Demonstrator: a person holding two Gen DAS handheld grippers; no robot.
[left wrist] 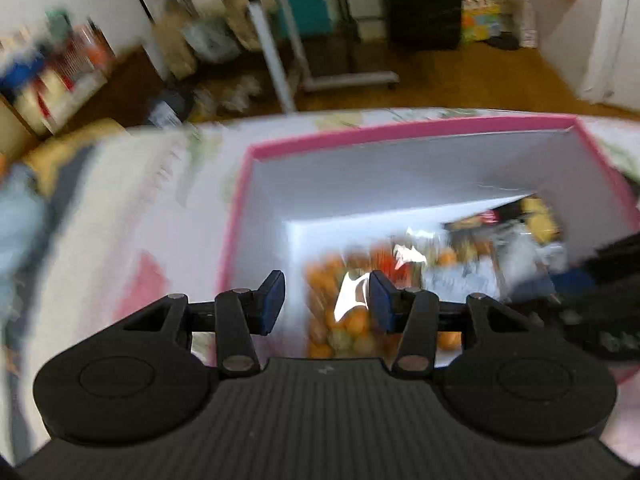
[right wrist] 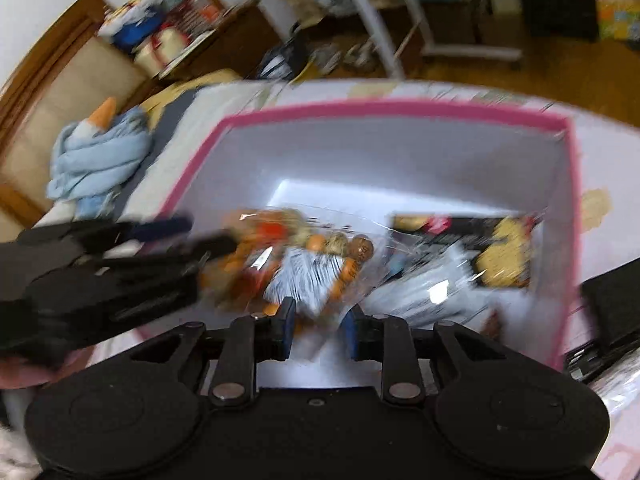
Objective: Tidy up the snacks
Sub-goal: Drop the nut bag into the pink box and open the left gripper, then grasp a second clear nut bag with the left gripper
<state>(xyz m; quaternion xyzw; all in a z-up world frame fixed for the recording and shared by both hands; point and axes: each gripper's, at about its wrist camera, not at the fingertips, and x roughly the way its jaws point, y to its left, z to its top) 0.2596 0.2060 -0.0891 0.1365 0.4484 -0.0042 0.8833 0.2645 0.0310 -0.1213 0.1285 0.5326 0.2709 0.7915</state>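
Observation:
A pink-rimmed white box (left wrist: 400, 128) stands on a bed; it also shows in the right wrist view (right wrist: 360, 110). Inside lie a clear bag of orange and brown snacks (left wrist: 348, 320) and a black and yellow packet (right wrist: 496, 252). My left gripper (left wrist: 326, 300) is open over the box's near edge, above the clear bag (right wrist: 304, 264), holding nothing. My right gripper (right wrist: 318, 326) hovers at the near side of the box with its pads partly apart around the bag's near edge. The left gripper shows in the right wrist view (right wrist: 188, 236), reaching in from the left. Both views are blurred.
The bed (left wrist: 120, 220) has a pale floral cover. A light blue cloth (right wrist: 96, 160) lies at its left. A wooden bedside shelf (right wrist: 168, 48) with clutter, a white stand (left wrist: 280, 60) and a dark cabinet (left wrist: 424, 0) stand beyond on a wood floor. A black object (right wrist: 612, 304) lies right of the box.

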